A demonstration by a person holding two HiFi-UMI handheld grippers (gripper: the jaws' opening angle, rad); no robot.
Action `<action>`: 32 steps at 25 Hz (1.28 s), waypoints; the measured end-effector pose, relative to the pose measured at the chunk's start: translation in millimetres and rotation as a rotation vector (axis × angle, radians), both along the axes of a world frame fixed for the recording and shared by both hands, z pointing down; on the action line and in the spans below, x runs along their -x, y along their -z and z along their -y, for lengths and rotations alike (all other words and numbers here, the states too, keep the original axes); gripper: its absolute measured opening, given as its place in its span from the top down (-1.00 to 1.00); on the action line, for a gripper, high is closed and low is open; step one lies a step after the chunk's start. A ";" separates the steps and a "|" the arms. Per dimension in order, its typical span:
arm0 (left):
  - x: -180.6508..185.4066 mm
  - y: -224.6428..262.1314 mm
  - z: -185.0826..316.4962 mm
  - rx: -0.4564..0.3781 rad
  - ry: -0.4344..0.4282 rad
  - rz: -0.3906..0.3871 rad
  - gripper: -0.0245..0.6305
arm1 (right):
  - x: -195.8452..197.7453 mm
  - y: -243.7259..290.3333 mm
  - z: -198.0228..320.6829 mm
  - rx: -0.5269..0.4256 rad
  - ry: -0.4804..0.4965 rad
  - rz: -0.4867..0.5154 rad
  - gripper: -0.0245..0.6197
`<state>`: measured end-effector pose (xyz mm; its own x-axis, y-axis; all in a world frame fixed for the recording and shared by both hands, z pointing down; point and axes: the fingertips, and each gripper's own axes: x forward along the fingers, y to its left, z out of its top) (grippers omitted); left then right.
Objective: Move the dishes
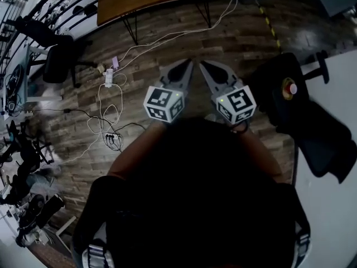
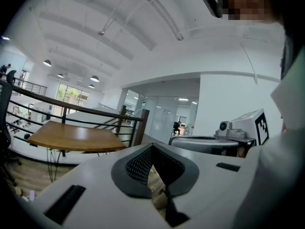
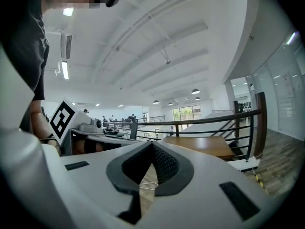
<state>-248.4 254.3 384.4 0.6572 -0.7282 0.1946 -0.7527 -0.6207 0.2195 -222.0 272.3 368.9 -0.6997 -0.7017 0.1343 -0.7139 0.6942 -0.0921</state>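
Left hand-held gripper (image 1: pixel 181 74): jaws together, empty.
Right hand-held gripper (image 1: pixel 212 74): jaws together, empty.
Placement: side by side above wooden floor (image 1: pixel 167 43).
Dishes: in no view; bearing, axis and nearer hand undeterminable.

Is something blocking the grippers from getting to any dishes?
No dishes show in any view, so I cannot tell. The left gripper and right gripper are shut and empty, held side by side over the wooden floor, with nothing close before their tips.
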 end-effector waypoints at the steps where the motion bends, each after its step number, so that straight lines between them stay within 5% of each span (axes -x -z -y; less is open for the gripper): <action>1: -17.5 -0.9 0.3 0.001 -0.024 -0.002 0.94 | -18.3 -0.4 0.7 0.002 -0.029 -0.003 0.91; 11: -159.9 -8.8 -1.4 0.013 -0.285 0.008 0.94 | -157.1 -14.3 -3.5 0.050 -0.296 0.037 0.91; 22: -274.2 -29.7 12.8 0.052 -0.588 0.017 0.94 | -268.7 -33.3 4.6 0.108 -0.609 0.029 0.91; 32: -330.1 -18.1 75.2 0.059 -0.778 -0.005 0.94 | -314.9 -31.2 67.1 0.126 -0.783 0.008 0.91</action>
<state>81.7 179.1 402.4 0.9758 -0.0456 0.2140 -0.1042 -0.9570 0.2709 92.9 205.2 400.2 -0.0104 -0.9700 0.2428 -0.9893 -0.0254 -0.1439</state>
